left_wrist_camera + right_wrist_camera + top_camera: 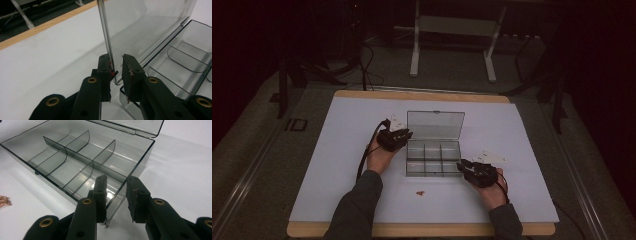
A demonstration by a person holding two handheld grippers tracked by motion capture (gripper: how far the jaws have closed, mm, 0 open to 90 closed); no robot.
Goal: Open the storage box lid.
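The clear compartment box [432, 159] sits at the centre of the high view on the white table [337, 150], its lid [435, 124] already standing open; every compartment looks empty. A small heap of coppery pieces [419, 192] lies below the box, just apart from it, so filling probably remains.

The left gripper [117, 71] has its jaws slightly parted astride the lid's side edge near the hinge, one pad seemingly touching it. The right gripper [116, 195] has its jaws spread across the box's near corner wall, not pinching.
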